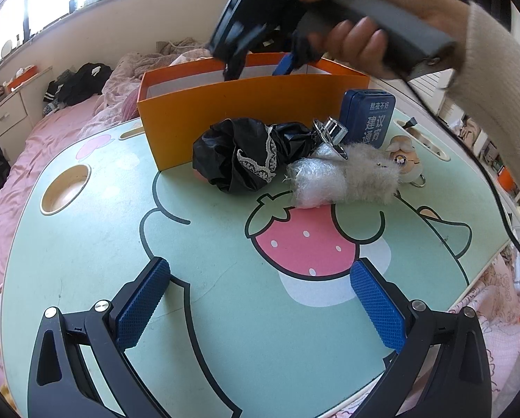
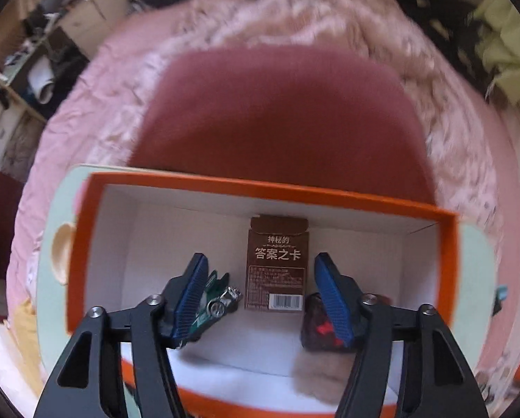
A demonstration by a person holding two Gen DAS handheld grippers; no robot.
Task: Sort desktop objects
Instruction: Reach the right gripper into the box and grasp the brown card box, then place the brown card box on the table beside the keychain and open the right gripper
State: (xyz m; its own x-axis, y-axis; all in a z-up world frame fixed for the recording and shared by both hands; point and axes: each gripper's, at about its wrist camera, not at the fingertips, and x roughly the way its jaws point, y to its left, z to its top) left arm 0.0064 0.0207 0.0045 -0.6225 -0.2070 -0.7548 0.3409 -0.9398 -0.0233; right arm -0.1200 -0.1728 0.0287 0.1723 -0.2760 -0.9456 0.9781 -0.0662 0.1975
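Over the orange box (image 2: 260, 188), my right gripper (image 2: 260, 289) gapes empty above the brown card pack (image 2: 277, 264): drop step. Next, fetch the black bundle (image 1: 246, 153) at twelve o'clock; left gripper (image 1: 260, 299) spread, idle.

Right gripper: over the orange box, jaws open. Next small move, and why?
Probably lift the right gripper up out of the orange box and swing toward the black bag. Its jaws stand open with nothing between them, the brown card box already lies inside, and items remain on the table.
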